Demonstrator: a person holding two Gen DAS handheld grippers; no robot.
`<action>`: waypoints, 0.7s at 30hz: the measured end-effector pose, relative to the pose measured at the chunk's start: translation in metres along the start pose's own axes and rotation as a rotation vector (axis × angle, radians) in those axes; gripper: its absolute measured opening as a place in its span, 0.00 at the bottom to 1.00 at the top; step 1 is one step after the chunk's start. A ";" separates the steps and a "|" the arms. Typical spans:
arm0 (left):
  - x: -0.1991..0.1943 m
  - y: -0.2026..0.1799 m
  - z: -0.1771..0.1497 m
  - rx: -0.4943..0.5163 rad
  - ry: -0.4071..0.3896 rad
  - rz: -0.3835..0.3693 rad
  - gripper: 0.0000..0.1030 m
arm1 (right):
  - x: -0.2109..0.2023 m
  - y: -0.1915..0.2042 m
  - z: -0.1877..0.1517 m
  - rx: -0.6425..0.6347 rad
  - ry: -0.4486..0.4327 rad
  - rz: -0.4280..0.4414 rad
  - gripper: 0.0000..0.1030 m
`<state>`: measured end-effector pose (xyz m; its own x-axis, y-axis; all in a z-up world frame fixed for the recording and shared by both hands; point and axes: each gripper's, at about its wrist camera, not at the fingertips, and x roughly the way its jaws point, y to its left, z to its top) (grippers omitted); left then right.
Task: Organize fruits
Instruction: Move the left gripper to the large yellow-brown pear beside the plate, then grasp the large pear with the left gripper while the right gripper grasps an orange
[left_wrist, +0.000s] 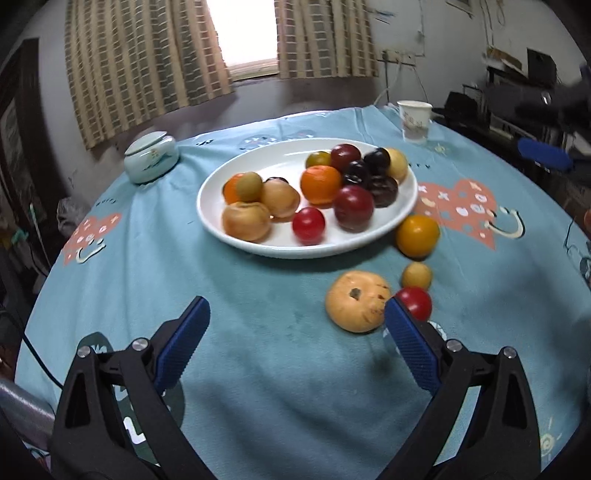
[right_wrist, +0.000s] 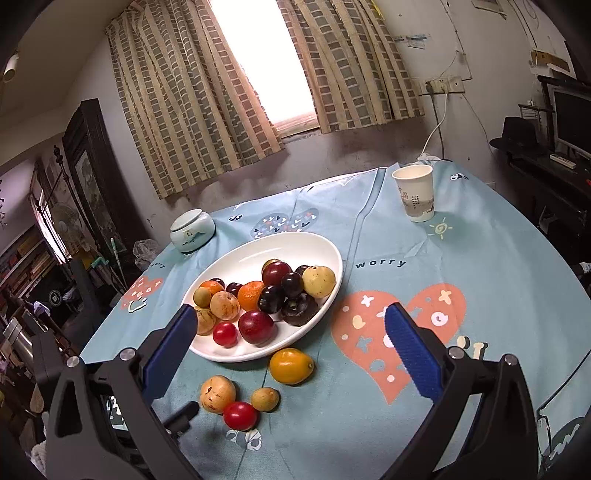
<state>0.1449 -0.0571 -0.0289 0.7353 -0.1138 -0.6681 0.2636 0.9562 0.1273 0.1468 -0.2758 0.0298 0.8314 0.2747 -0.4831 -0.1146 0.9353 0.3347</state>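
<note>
Sitting at the far left of the tabletop (left_wrist: 258, 369), a pale lidded jar (left_wrist: 150, 158). Hovering at the near left, the left gripper (left_wrist: 297, 314), jaws spread wide and gripping nothing, only bare blue cloth lying between its pads. Resting in the middle, a white plate (left_wrist: 258, 162) carrying a heap of fruit: tan ones at its left, a small red one at its near edge, an orange in the centre and dark plums toward its right. Lying off the plate, just to the near right of it, four loose pieces: a yellow-orange fruit (left_wrist: 418, 235) touching the rim, a small tan fruit (left_wrist: 416, 275) below it, a large tan fruit (left_wrist: 357, 301) and a red fruit (left_wrist: 415, 301) nearest of all, the red one partly hiding behind the left gripper's right pad. Hanging over the near right side, the right gripper (right_wrist: 290, 325), likewise gaping wide and carrying nothing. Standing at the far right, a paper cup (left_wrist: 415, 120), upright.
</note>
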 end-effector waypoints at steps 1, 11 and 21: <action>0.003 -0.003 0.001 0.005 0.006 -0.006 0.95 | 0.000 0.000 0.000 -0.001 0.002 0.001 0.99; 0.030 0.005 0.006 -0.053 0.067 -0.083 0.90 | 0.003 0.001 -0.001 -0.002 0.010 -0.003 0.99; 0.047 0.005 0.003 -0.092 0.145 -0.245 0.59 | 0.004 0.000 -0.002 -0.006 0.013 -0.003 0.99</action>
<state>0.1826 -0.0582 -0.0577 0.5583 -0.3113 -0.7690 0.3598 0.9261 -0.1136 0.1491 -0.2746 0.0266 0.8244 0.2750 -0.4948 -0.1153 0.9373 0.3288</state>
